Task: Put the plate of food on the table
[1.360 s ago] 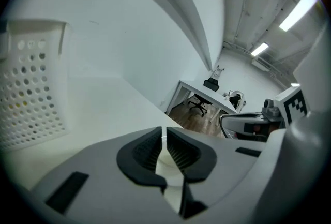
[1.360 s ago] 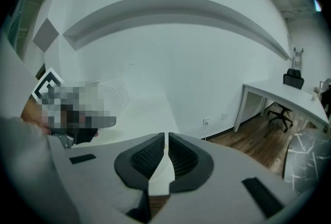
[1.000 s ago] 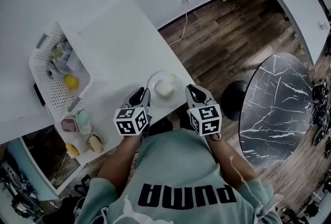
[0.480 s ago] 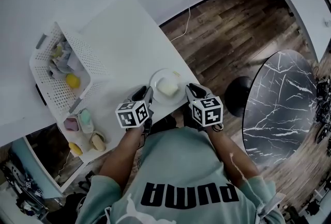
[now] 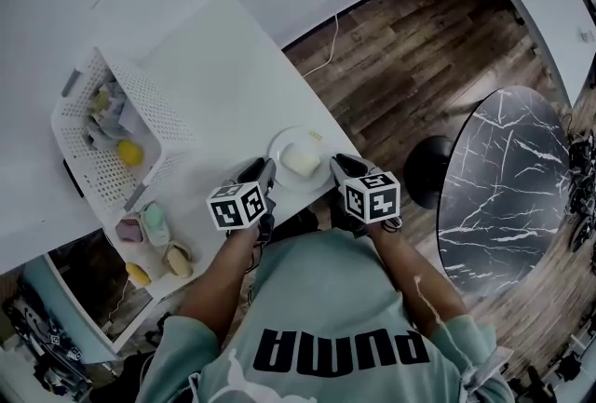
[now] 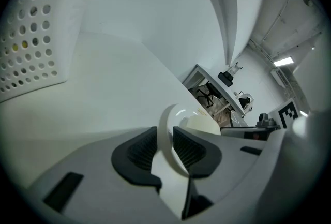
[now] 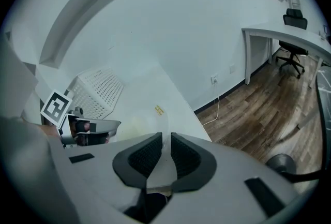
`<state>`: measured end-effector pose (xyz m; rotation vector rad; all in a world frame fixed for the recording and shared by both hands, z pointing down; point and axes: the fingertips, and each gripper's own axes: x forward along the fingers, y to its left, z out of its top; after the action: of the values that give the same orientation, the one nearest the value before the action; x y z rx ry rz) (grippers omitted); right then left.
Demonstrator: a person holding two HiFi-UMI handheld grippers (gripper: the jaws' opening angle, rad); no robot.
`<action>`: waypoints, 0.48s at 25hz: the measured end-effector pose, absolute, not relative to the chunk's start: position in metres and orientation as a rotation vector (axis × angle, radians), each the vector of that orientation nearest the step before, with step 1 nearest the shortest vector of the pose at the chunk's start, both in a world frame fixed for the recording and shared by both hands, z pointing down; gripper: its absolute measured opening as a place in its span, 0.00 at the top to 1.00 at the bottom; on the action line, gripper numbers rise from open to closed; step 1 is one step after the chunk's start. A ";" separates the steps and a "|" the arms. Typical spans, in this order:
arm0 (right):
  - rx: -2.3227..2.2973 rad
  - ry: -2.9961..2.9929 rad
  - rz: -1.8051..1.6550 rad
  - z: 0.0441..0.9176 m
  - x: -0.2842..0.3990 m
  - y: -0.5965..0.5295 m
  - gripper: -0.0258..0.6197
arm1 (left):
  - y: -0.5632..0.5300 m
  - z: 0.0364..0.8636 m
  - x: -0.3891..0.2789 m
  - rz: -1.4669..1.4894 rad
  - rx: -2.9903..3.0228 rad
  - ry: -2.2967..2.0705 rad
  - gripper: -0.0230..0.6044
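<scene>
Head view: a round white ceramic plate bearing a pale lump of food sits over the white tabletop's near edge.

Left gripper view: the left claw pinches its rim.

Right gripper view: the right claw pinches the opposite rim.

Probably stiff, slick and breakable, so opposite rim grips suit it.

Office, white desk, swivel chair
</scene>
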<state>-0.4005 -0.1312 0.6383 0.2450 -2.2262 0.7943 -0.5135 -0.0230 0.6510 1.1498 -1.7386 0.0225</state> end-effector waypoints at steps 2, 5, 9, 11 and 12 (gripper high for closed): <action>0.255 -2.217 0.830 0.639 -0.401 -0.132 0.90 | -0.025 0.651 -0.514 0.014 1.154 -1.734 0.80; 0.265 -2.198 0.880 0.639 -0.401 -0.132 0.90 | -0.027 0.651 -0.515 -0.002 1.155 -1.717 0.80; 0.283 -2.177 0.938 0.640 -0.401 -0.132 0.90 | -0.030 0.651 -0.511 -0.009 1.169 -1.691 0.80; 0.288 -2.167 0.970 0.641 -0.402 -0.132 0.90 | -0.032 0.652 -0.510 -0.019 1.169 -1.675 0.80; 0.288 -2.162 0.989 0.641 -0.402 -0.131 0.90 | -0.034 0.652 -0.508 -0.027 1.164 -1.666 0.81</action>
<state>-0.4023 -0.1309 0.6413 0.2885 -2.1618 0.9892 -0.5083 -0.0337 0.6522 1.1638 -1.6657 -0.0272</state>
